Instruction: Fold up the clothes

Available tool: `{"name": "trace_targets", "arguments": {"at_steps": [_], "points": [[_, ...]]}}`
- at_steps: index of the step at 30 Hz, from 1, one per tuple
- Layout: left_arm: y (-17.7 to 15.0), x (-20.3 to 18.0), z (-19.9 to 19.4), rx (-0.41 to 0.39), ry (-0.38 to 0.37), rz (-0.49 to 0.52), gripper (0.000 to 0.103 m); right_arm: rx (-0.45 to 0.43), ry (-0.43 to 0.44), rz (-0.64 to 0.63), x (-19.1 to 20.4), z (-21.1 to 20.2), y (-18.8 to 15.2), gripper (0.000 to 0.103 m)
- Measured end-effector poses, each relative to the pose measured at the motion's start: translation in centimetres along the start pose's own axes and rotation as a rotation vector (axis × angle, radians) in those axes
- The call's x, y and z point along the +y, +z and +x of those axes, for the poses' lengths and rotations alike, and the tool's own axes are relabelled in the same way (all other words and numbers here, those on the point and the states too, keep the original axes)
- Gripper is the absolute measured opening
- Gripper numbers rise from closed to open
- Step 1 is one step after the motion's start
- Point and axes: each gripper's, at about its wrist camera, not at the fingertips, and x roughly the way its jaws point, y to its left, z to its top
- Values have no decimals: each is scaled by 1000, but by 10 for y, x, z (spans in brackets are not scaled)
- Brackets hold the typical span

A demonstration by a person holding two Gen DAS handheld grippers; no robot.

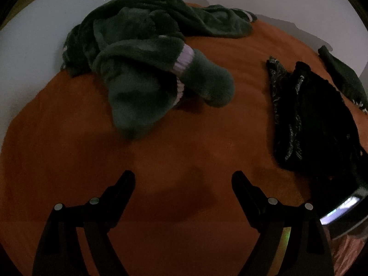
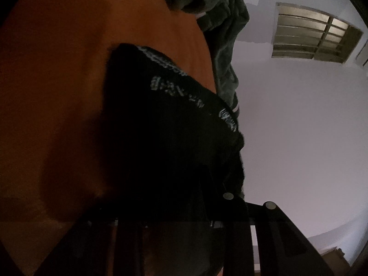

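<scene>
left gripper [image 1: 183,179]: jaws apart, empty | right gripper [image 2: 184,207]: jaws hidden in black garment [image 2: 174,133], state unclear | fleece [image 1: 142,53] crumpled ahead of left | risk: dark cloth hides grip, may slip.

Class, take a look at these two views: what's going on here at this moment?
A person with a gripper in each hand is sorting clothes on an orange bedspread. The left gripper hovers over bare bedspread, jaws open and empty. A crumpled green fleece garment lies unfolded ahead of it. The right gripper is buried in a black patterned garment; its jaws are too dark and covered to tell whether they grip it. Nothing looks folded yet.
</scene>
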Motion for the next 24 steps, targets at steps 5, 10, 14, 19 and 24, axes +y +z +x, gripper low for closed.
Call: {"name": "trace_targets", "arguments": {"at_steps": [5, 10, 14, 19, 24], "points": [[-6, -11, -2, -15, -33, 34, 87, -7, 65, 44, -28, 1, -1, 7], [-7, -25, -11, -68, -108, 101, 87, -28, 183, 166, -91, -23, -12, 6], [-4, -31, -12, -77, -173, 103, 87, -20, 372, 303, -156, -36, -18, 6], [4, -24, -25, -109, -202, 77, 87, -43, 639, 548, -253, -49, -25, 6], [23, 20, -62, -237, -183, -22, 87, -117, 830, 748, -310, -81, -35, 5]]}}
